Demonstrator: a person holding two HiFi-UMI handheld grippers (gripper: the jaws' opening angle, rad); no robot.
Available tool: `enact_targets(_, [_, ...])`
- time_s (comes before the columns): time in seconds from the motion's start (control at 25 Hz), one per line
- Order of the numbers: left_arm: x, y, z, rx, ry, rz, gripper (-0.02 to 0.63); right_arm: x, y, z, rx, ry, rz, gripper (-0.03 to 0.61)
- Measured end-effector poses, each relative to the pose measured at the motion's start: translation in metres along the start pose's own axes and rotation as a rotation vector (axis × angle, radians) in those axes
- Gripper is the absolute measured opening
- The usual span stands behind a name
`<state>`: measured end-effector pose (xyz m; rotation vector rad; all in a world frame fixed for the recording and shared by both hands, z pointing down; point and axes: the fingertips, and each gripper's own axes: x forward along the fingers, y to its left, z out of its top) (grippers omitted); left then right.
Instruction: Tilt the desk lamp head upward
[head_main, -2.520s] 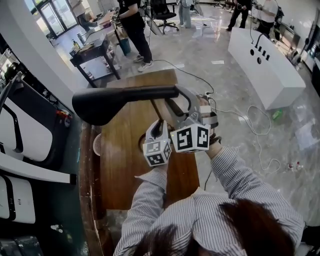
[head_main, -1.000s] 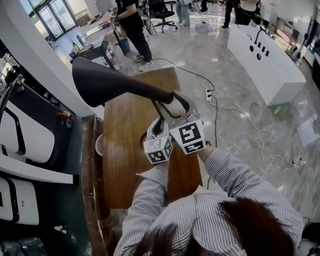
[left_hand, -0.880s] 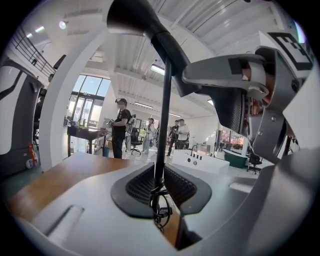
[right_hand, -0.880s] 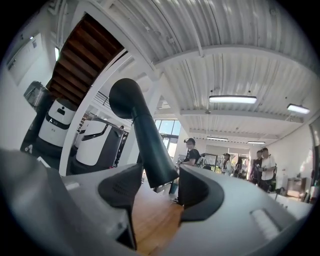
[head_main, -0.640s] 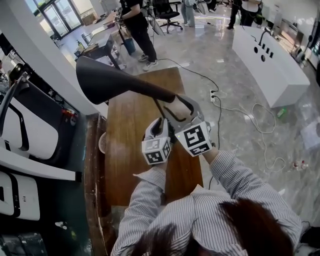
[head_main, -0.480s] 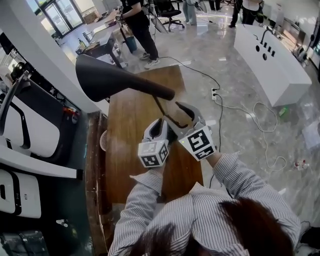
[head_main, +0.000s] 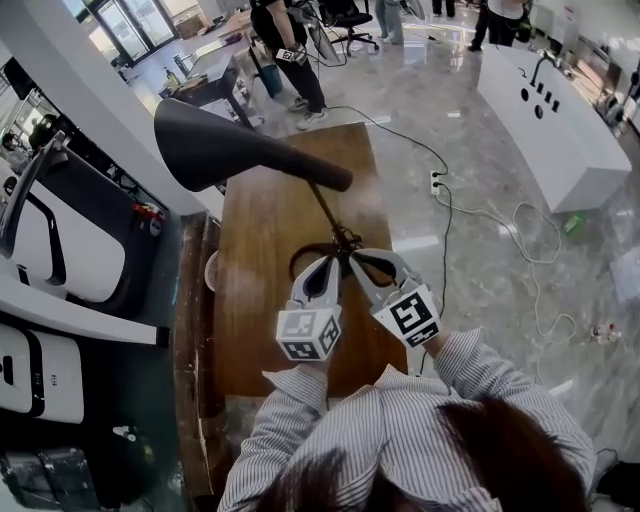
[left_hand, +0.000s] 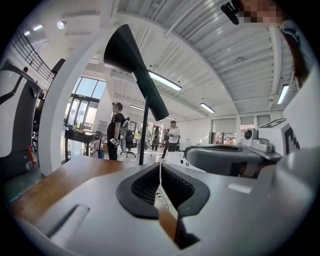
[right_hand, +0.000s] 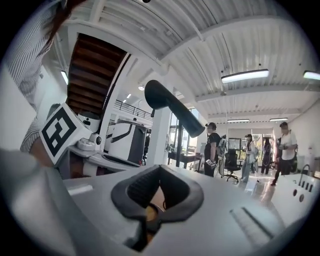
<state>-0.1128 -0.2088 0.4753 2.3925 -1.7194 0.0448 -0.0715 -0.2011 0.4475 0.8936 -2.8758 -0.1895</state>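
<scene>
Desk lamp after tilting, seen from above. The black, cone-shaped plastic lamp head stands high over the far left part of the brown wooden table, with its wide mouth up and to the left and its narrow end meeting the thin dark stem. The stem runs down to a foot just ahead of both tools. The left gripper has its jaws pressed together on nothing. The right gripper is likewise closed and empty, and the two tips lie side by side near the stem's foot, apart from the head.

Technique: the tilt appears complete, so the step in hand is probably a clean withdrawal. Both tools are best drawn straight back, low over the table, so that neither brushes the slender stem and disturbs the set angle. If more lift is wanted, one tool should probably steady the stem low down while the other raises the head near its narrow end.

Count: one lamp (one head, one stem), two grippers, one table, one white counter, and at least three people standing in the background.
</scene>
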Motion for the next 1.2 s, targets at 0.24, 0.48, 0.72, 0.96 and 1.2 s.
enact_targets(0.24, [-0.009, -0.007, -0.008, -0.004, 0.013, 0.005, 0.005, -0.003, 0.004, -0.008, 0.059, 0.030, 0.020, 0.000])
enact_targets(0.48, [-0.013, -0.011, -0.008, -0.070, -0.005, -0.020, 0.005, -0.007, 0.002, -0.014, 0.100, 0.036, 0.012, 0.000])
enact_targets(0.72, [-0.011, -0.018, -0.006, -0.083, -0.018, -0.032, 0.005, -0.010, 0.000, -0.018, 0.117, 0.045, 0.008, 0.000])
enact_targets(0.96, [-0.007, -0.028, -0.006, -0.078, -0.019, -0.051, 0.005, -0.012, -0.003, -0.021, 0.074, 0.061, -0.005, 0.000])
enact_targets(1.2, [-0.007, -0.024, -0.001, -0.094, -0.032, -0.052, 0.005, -0.009, -0.003, -0.016, 0.062, 0.050, -0.009, 0.000])
